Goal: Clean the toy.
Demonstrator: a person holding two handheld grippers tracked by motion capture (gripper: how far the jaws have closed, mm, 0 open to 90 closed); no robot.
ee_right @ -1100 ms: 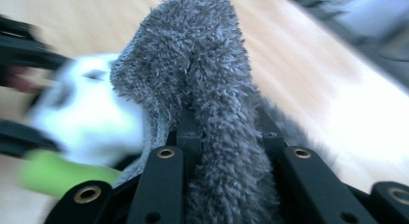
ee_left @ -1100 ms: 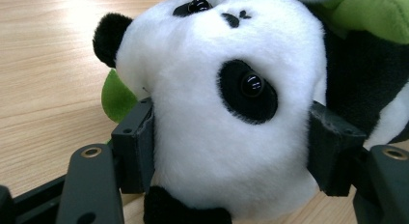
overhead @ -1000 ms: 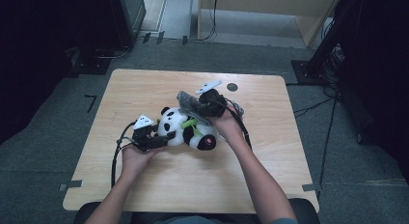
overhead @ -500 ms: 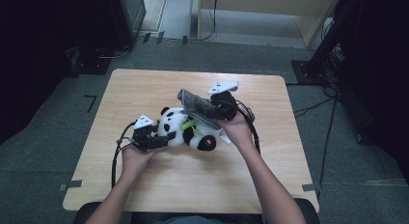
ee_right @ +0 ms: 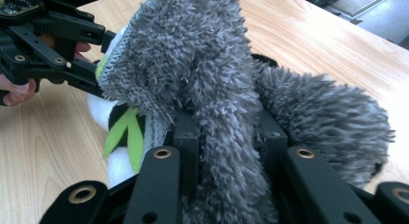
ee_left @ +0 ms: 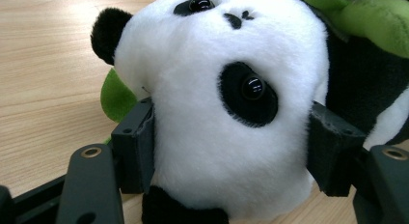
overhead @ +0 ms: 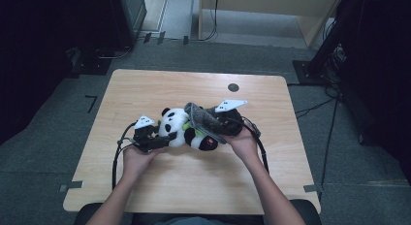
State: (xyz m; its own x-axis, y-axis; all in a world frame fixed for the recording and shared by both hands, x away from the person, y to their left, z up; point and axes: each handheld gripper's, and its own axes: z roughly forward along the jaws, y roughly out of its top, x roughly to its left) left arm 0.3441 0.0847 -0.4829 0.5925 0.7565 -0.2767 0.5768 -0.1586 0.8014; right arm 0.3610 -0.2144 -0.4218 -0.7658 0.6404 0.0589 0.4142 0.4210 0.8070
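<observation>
On the left of the light wooden table point(overhead: 145, 196), the left hand point(overhead: 135, 159) holds the left gripper point(overhead: 162, 140). Its two black jaws squeeze the round white head of a soft black-and-white toy panda point(overhead: 180, 129). In the left gripper view, one pad point(ee_left: 137, 147) presses into the fur on one side of the panda's point(ee_left: 231, 113) head and the other pad presses in on the other side. So this gripper is closed tight on the panda's head.

The panda lies on its side near the middle of the table, with its head toward the left gripper. It has bits of green felt leaf point(ee_left: 115, 96) by it.

Lying over the panda's body is a fluffy grey cloth point(overhead: 202, 119). In the right gripper view, the cloth point(ee_right: 212, 79) hangs over the panda point(ee_right: 115, 137), and a thick fold of it sits pinched between the jaws of the right gripper point(ee_right: 230, 137). These jaws have just eased a tiny bit wider, but they grip the cloth firmly.

On the right, the right hand point(overhead: 245, 142) holds the right gripper point(overhead: 225, 124) just beside the panda's body. A small dark round spot point(overhead: 233, 87) sits on the table farther back.
</observation>
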